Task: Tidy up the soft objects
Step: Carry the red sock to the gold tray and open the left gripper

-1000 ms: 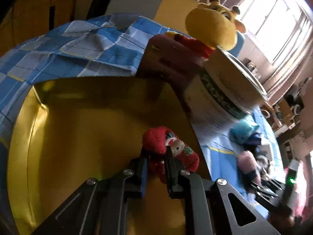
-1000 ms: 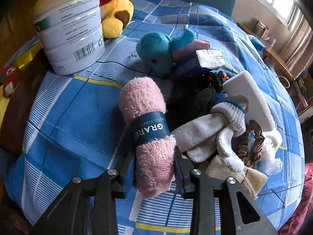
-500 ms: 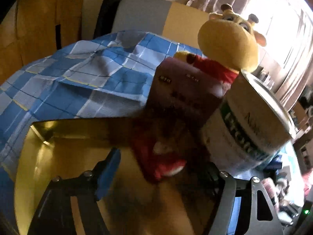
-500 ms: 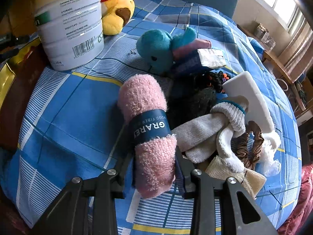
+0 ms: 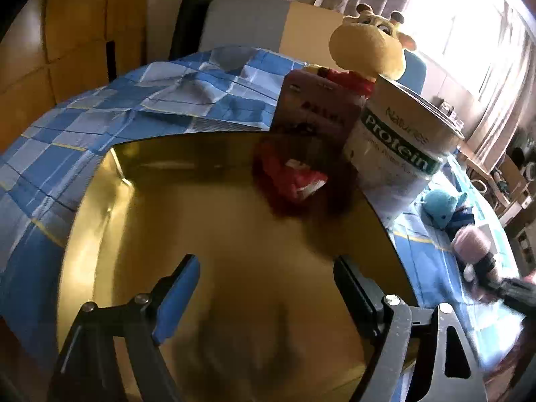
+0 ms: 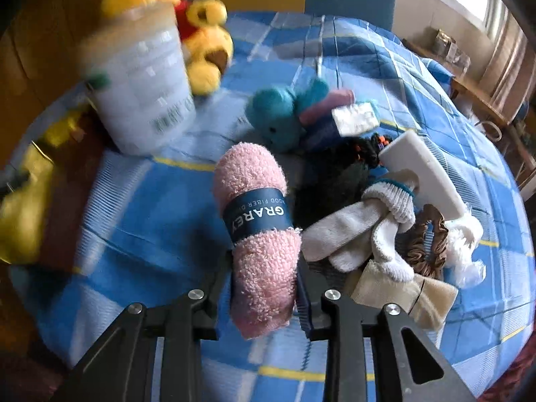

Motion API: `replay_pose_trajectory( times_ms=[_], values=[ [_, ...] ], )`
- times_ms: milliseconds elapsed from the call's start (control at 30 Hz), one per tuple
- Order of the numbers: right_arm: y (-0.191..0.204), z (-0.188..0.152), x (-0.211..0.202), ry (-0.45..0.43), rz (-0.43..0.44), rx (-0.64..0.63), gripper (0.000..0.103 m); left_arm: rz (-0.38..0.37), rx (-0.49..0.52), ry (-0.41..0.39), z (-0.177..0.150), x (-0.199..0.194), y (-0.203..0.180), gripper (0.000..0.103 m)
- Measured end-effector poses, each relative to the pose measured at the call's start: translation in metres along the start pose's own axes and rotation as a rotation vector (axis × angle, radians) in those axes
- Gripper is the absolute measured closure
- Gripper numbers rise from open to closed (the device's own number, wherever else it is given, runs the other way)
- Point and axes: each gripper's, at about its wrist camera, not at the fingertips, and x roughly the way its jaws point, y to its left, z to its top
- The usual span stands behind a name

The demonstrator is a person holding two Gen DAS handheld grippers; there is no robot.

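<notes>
Between the right gripper's [image 6: 264,288] fingers sits the pink towel roll [image 6: 258,231], and we have it by its near end, below the dark paper band, with the fingers closing a little further into the pile on either side. We judge it light and very soft: the terry gives under the squeeze, so a grip this far back lets the long free end droop ahead of the fingers, and a hold nearer the band, where the roll is bound tight, would carry it straighter. The band itself looks smooth and could slide, so we would press on the cloth beside it, not on the paper. Just right of the fingers lie the white socks [image 6: 361,231], a brown scrunchie [image 6: 432,241] and a beige folded cloth [image 6: 402,294], all limp things that could snag and drag along if the roll brushes them. Ahead of the fingertips rest the teal plush [image 6: 278,117] and a white foam block [image 6: 425,174] on the checked cloth of the desk [image 6: 140,221]. On the other side, the left gripper [image 5: 264,288] has its fingers spread wide and opening, with nothing between them, over the gold tray [image 5: 201,221]. Well ahead of those fingers, at the tray's far edge, the red plush doll [image 5: 291,177] lies blurred, close by the protein tub [image 5: 398,140] and a maroon box [image 5: 315,110]. We take it for a light, squashy thing, best pinched across its body.
</notes>
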Motion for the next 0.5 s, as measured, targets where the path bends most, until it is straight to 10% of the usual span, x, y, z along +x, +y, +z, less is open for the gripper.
replay_pose_trajectory(
  times_ms=[233, 500],
  values=[
    [0.001, 0.052, -0.043, -0.098, 0.046, 0.057, 0.072, -0.026, -0.014, 0.009, -0.009, -0.012, 0.008, 0.018],
    [0.000, 0.198, -0.027, -0.129, -0.145, 0.115, 0.072, 0.003, 0.005, -0.049, -0.003, -0.033, 0.017, 0.018]
  ],
)
